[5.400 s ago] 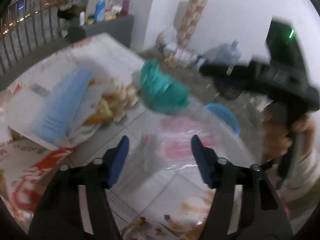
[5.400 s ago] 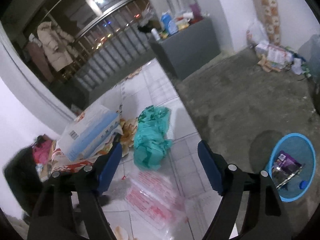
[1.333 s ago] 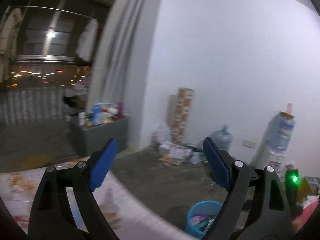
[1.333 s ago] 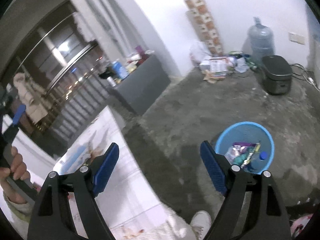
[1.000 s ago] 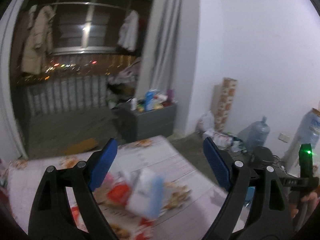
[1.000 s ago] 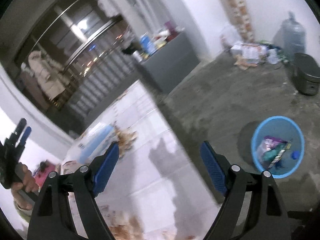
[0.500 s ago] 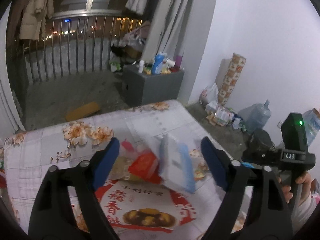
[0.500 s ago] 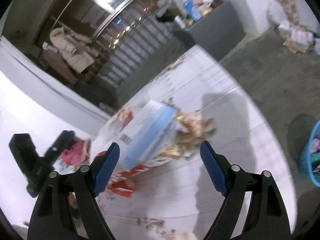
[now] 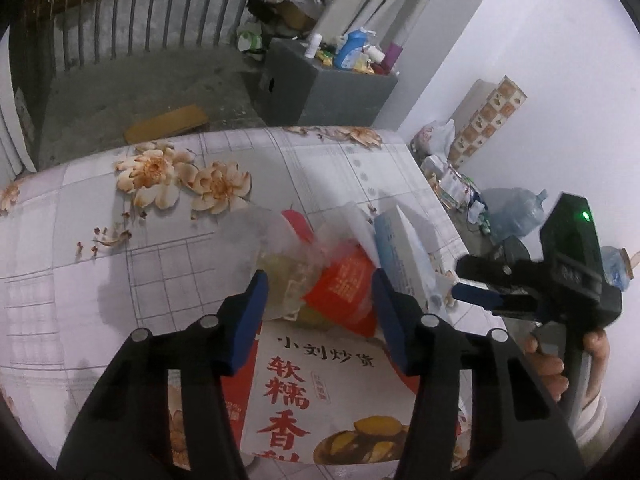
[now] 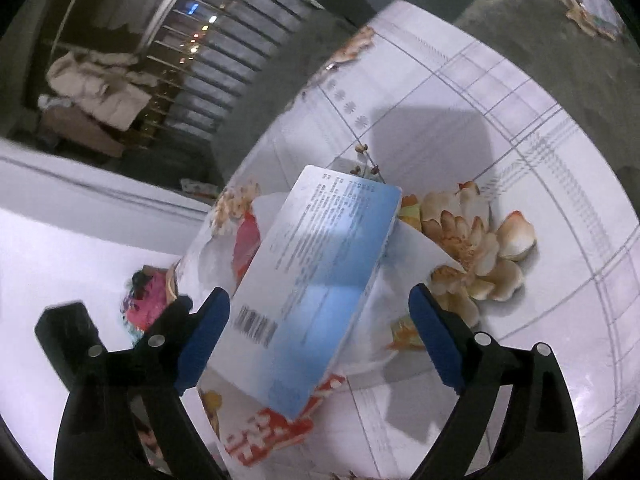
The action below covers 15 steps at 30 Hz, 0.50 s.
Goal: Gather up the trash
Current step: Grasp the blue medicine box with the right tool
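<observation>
Your left gripper (image 9: 318,304) points down at a heap of trash on the flowered tablecloth (image 9: 160,208), its blue pads half apart after just closing in, a red packet (image 9: 344,292) and a clear plastic bag (image 9: 280,264) lying between them but not pinched. Under the pads lies a white and red snack bag (image 9: 304,392) printed "小刘炒货" in black and "软糯香" in large red characters, above a picture of golden food. Just right of the red packet stands a white-and-blue box (image 9: 404,256) on its edge. Your right gripper (image 10: 320,316) hangs over that same box (image 10: 316,280), jaws wide and just opened further, the pads clear of both long sides. The box face carries a barcode near the left pad and lines of small blue print, too blurred to read. In the left view your right hand (image 9: 560,364) grips the black handle, a green light glowing on top. Bottles crowd a grey cabinet (image 9: 320,88) by the railing.
</observation>
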Motion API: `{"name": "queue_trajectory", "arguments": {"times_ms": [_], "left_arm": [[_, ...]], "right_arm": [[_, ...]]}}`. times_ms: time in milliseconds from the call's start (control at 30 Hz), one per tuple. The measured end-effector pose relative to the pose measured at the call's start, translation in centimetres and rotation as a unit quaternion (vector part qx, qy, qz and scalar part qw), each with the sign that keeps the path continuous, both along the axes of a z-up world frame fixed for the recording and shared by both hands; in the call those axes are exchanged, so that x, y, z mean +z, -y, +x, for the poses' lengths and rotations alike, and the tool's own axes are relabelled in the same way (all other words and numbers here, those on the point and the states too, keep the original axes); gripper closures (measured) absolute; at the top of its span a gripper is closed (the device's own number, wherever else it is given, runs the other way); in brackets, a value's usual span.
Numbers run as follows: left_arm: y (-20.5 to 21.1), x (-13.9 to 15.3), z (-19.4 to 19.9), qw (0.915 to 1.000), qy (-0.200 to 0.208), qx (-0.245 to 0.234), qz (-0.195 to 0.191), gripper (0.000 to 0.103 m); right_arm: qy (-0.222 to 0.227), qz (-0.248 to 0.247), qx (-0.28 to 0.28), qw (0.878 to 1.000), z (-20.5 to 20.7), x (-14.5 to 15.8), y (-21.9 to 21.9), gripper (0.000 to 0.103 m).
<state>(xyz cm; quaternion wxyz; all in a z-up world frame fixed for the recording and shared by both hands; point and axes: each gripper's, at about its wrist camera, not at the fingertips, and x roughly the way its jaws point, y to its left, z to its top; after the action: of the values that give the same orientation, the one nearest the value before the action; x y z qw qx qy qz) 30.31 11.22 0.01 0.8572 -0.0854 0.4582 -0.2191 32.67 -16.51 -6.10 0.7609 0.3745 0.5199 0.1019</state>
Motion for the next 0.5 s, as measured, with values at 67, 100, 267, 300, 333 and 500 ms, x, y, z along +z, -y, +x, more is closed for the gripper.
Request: {"name": "queue_trajectory", "arguments": {"times_ms": [67,100,267,300,333,500], "left_arm": [[0.2,-0.3,0.0,1.0000,-0.001,-0.003,-0.001,0.058],[0.2,-0.3,0.0,1.0000,-0.002,-0.004,-0.001,0.059],[0.6,-1.3,-0.4,0.9999,-0.011,-0.008,-0.002,0.063],[0.6,-1.5,-0.4,0.9999,-0.013,-0.008,0.001,0.064],[0.7,-1.9,-0.6,0.9998,-0.016,-0.008,0.003,0.067],[0.5,-4.2,-2.6,0.9983,-0.054,-0.018,-0.016,0.072]], "right_arm": [[-0.015,0.001,0.004,1.000,0.8,-0.6,-0.3,0.013],[-0.022,0.000,0.006,1.000,1.1,-0.9,-0.6,0.013],[-0.036,0.002,0.034,0.999,2.8,-2.3,-1.9,0.013],[-0.032,0.002,0.040,0.999,2.9,-2.6,-2.0,0.013],[-0.028,0.004,0.048,0.998,2.8,-2.8,-2.2,0.017],[-0.018,0.010,0.081,0.997,1.5,-3.4,-2.8,0.031]]}}
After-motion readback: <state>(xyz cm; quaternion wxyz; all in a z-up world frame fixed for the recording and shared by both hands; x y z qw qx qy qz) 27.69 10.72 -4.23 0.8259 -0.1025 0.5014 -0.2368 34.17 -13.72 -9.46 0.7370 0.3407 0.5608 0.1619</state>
